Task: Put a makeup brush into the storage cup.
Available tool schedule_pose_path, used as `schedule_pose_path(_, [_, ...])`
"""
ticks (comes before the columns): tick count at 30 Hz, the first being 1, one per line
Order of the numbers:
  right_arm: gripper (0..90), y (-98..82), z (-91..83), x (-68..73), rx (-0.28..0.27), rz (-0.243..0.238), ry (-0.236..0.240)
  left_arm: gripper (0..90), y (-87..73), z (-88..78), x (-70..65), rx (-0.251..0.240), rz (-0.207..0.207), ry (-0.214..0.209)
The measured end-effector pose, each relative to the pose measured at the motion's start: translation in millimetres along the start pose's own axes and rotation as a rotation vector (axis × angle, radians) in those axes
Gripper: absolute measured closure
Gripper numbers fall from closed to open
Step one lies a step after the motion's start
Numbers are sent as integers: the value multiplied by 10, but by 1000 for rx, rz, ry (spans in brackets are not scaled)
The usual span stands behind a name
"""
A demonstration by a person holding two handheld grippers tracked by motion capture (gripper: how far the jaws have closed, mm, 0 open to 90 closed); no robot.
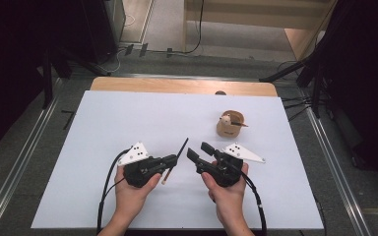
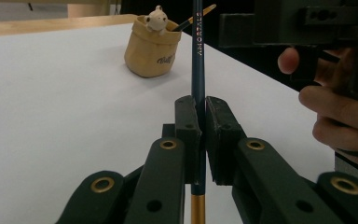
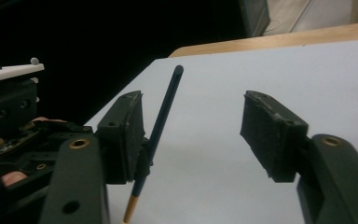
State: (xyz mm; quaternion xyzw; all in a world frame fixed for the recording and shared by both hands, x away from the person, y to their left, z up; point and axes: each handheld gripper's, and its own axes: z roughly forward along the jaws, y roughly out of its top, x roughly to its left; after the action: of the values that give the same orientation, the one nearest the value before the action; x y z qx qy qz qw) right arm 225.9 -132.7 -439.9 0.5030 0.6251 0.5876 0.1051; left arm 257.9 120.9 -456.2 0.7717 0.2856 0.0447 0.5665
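Left claw [image 1: 173, 158] clamps a dark blue pencil [image 1: 176, 156] above the tabletop's [image 1: 128, 118] near middle; right claw [image 1: 201, 150], beside it, gapes half-open, gripping nothing, its jaws clear of the pencil.

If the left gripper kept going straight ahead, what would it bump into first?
Probably the other hand with the right gripper, close in front. The left gripper, clamping a pencil, points that way; depth is unclear.
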Motion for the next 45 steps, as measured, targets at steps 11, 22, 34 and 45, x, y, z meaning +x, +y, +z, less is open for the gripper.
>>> schedule_pose_path(11, [630,-128,61,-71,-31,132,104,847,-8,52,-115,-16,34,-19])
schedule_pose_path(22, [749,-151,61,-73,-41,196,149,847,-18,80,-165,-19,45,-23])
schedule_pose_path(34, [861,-147,48,-90,-47,206,158,847,-32,118,-199,-11,51,-35])
schedule_pose_path(45, [865,-73,-30,-56,-68,86,93,713,-45,161,-150,18,2,-60])
